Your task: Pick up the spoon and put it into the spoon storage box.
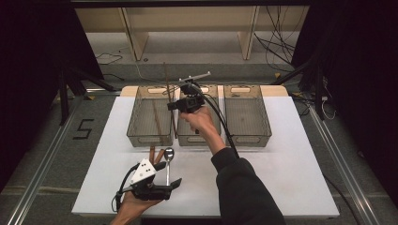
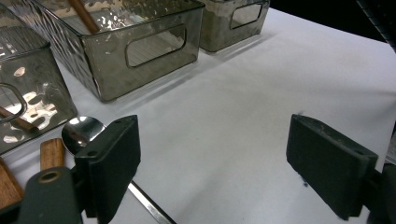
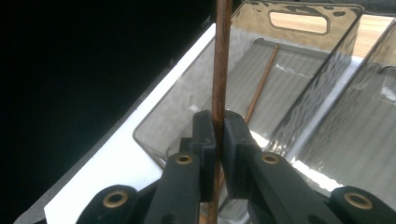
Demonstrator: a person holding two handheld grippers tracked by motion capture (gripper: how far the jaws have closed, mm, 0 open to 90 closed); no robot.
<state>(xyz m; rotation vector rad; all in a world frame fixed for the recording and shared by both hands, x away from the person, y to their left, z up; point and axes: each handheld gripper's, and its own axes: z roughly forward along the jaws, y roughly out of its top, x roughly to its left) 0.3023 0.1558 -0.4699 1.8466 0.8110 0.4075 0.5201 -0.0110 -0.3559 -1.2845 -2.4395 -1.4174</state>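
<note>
Both matte black two-jaw grippers, left gripper (image 1: 174, 183) and right gripper (image 1: 172, 106), have brass-ringed screws, thick black cables, a grey triangular plate, plus a dark sleeve (image 1: 244, 187).

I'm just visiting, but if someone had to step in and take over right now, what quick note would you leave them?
Right gripper: shut on a wooden chopstick, held upright by the left bin.
Left gripper: open, holding nothing, low over the table beside the spoon.
Done: one chopstick already lies in the left bin.
Left: probably drop the held chopstick in, then sort the spoon and the wooden-handled pieces near it.
</note>
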